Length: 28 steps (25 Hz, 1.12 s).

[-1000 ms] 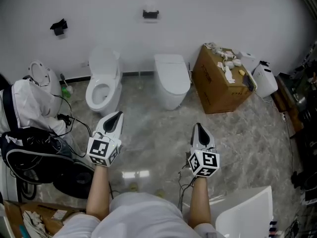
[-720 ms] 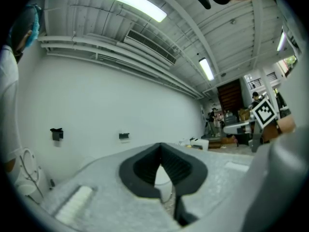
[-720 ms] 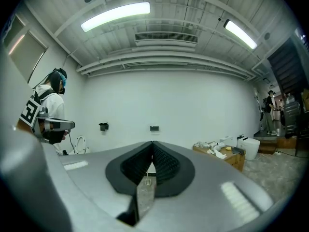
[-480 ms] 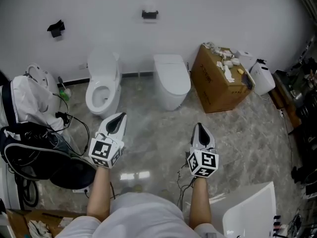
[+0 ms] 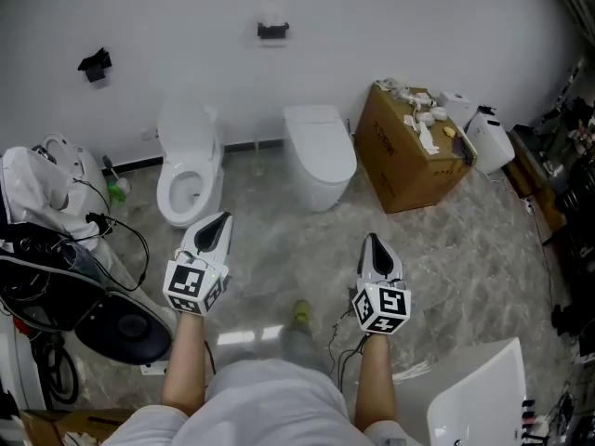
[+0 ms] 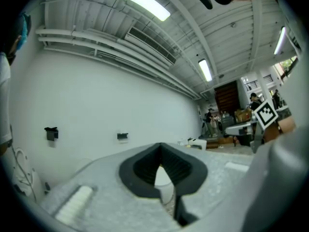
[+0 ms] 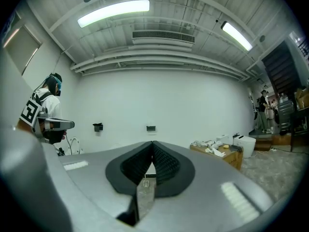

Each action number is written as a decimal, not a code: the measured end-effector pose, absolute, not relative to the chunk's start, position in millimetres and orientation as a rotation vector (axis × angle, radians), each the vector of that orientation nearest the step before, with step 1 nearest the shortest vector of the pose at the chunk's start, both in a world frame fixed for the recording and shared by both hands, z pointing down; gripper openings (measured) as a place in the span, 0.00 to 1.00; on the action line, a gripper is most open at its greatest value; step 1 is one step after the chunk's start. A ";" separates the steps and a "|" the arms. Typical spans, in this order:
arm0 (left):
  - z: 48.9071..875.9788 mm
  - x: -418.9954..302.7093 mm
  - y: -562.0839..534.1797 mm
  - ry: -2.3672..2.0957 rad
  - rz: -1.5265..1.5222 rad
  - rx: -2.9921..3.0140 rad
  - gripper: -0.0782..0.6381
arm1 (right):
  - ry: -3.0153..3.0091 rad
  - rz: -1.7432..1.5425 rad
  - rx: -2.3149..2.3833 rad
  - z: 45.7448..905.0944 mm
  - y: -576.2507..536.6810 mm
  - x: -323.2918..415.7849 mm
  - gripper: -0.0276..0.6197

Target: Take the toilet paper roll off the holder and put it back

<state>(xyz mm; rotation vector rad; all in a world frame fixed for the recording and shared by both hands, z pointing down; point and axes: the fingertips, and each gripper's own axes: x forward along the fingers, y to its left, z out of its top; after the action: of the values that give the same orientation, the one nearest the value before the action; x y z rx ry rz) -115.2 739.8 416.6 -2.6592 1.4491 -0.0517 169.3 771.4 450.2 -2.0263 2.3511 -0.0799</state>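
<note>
Head view: you hold the left gripper point(image 5: 215, 226) and right gripper point(image 5: 374, 246) over the floor point(image 5: 279, 240), both jaws closed and empty, well apart from the wall holder point(image 5: 272, 30).

I see a white wall point(image 5: 390, 26) carrying a black holder point(image 5: 272, 30), with a second black fixture point(image 5: 93, 64) nearer its left edge. The floor point(image 5: 279, 240) is grey with paler marbled veining. The left toilet point(image 5: 186, 170) and the right toilet point(image 5: 319, 151) are both white. The cardboard box point(image 5: 404, 161) by the floor's right edge is brown. The left gripper point(image 5: 218, 221) and right gripper point(image 5: 372, 242) are pale grey with black ribbed pads. The left cube point(image 5: 191, 284) and right cube point(image 5: 382, 307) bear black-and-white square markers.
</note>
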 end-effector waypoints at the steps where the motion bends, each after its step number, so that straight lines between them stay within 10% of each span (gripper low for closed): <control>1: 416.9 -114.3 733.3 1.450 -0.052 -2.660 0.11 | 2.356 -0.082 -2.025 451.4 764.3 169.6 0.05; 28: 415.8 -60.3 394.5 1.644 -0.128 -2.538 0.11 | 2.530 -0.110 -1.843 469.8 397.6 229.2 0.05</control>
<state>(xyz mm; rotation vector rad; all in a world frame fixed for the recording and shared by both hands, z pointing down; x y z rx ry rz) -60.3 394.5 415.8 -2.5384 1.6436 -0.1285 229.2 397.6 469.8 -1.8433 2.5303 -0.1098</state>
